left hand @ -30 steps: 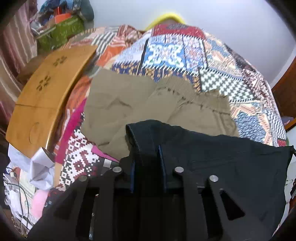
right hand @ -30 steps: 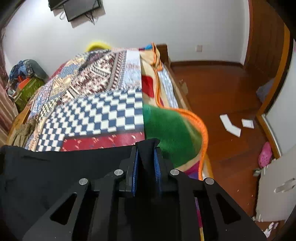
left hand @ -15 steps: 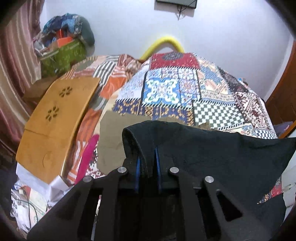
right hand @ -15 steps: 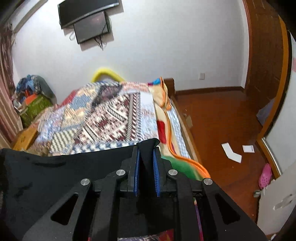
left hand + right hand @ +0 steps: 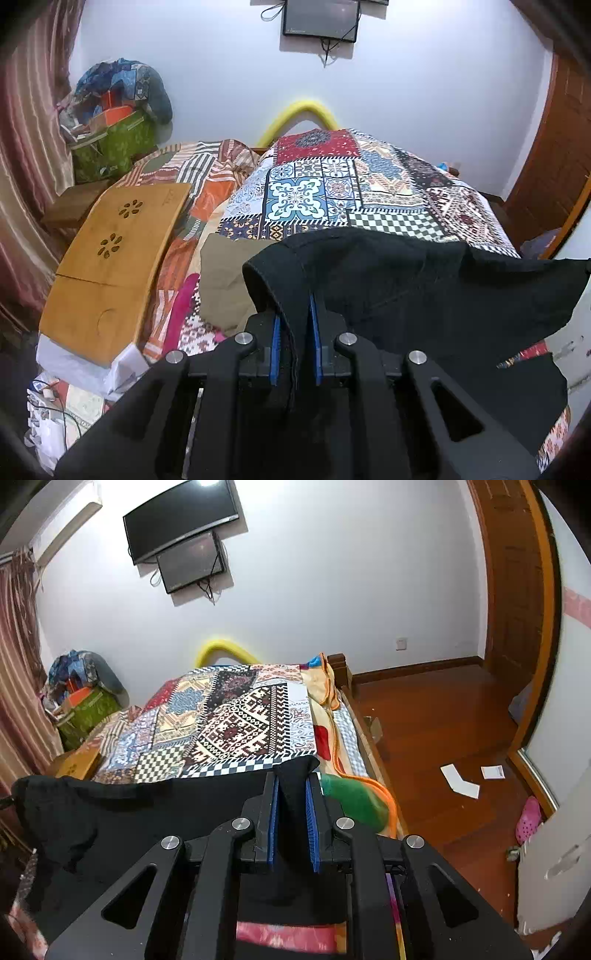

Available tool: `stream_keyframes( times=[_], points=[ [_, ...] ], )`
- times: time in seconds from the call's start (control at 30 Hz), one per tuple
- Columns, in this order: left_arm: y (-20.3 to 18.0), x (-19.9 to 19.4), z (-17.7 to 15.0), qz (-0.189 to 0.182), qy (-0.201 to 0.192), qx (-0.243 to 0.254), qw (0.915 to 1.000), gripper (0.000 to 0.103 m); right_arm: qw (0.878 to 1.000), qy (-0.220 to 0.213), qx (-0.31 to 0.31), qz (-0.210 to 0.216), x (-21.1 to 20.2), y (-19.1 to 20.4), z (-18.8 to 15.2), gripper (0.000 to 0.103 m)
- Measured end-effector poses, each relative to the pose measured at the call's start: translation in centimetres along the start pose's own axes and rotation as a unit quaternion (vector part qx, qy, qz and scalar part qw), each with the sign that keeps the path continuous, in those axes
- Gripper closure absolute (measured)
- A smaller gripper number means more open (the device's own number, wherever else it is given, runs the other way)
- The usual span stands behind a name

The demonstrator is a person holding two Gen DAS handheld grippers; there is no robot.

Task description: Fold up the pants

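Bed (image 5: 388, 192) with patchwork quilt as the landmark, filling the middle of both views. Black pants (image 5: 424, 291) held up in the air over the near end of the bed, stretched as a wide dark band from one gripper to the other, lower part hanging down toward the near edge. No fold visible in them yet; cloth only lifted and spread, so task judged at an early stage. Probably still left: laying the pants flat on the bed, bringing one leg over the other, then folding along the length.

Olive pants (image 5: 225, 280) lying on the bed behind the black pair, partly hidden, loosely bunched, apparently not folded either.

Left gripper (image 5: 294, 336) above the near end of the bed, blue-padded fingers closed on one corner of the black pants. Right gripper (image 5: 291, 812) toward the bed's floor-side edge, fingers likewise clamped on a bunched piece of the same cloth.
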State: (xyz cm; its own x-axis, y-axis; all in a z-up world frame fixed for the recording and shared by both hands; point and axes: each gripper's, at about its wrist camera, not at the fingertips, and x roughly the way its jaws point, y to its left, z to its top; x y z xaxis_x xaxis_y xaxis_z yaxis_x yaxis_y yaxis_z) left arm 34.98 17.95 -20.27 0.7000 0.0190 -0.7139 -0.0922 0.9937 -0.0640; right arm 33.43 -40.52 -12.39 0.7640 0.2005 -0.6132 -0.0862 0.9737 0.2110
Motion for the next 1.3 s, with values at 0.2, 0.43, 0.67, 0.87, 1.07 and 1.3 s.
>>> stream_keyframes(
  times=[0.2, 0.43, 0.67, 0.87, 1.07, 1.3],
  points=[
    [0.1, -4.1, -2.6, -0.011, -0.001, 0.001, 0.9999, 0.09, 1.0, -0.015, 0.005, 0.009, -3.6, 0.6, -0.7, 0.091],
    [0.6, -7.9, -6.6, -0.023, 0.005, -0.003, 0.9997, 0.09, 1.0, -0.022, 0.004, 0.017, -6.5, 1.3, -2.5, 0.091],
    [1.5, -9.4, -11.8, -0.026, 0.024, -0.004, 0.9994, 0.09, 1.0, -0.013, 0.012, 0.024, -7.9, 1.6, -5.2, 0.091],
    [2.3, -8.9, -16.7, -0.018, 0.055, 0.001, 0.9983, 0.09, 0.999, 0.004, 0.04, 0.021, -8.7, 0.6, -8.1, 0.091],
    [1.8, -8.3, -21.2, -0.005, 0.087, 0.018, 0.9961, 0.089, 0.997, 0.026, 0.067, 0.019, -10.0, -0.3, -11.7, 0.091],
    [2.1, -8.0, -23.8, 0.014, 0.099, 0.011, 0.9949, 0.085, 0.995, 0.061, 0.084, -0.001, -10.3, -1.5, -15.4, 0.093]
  ],
)
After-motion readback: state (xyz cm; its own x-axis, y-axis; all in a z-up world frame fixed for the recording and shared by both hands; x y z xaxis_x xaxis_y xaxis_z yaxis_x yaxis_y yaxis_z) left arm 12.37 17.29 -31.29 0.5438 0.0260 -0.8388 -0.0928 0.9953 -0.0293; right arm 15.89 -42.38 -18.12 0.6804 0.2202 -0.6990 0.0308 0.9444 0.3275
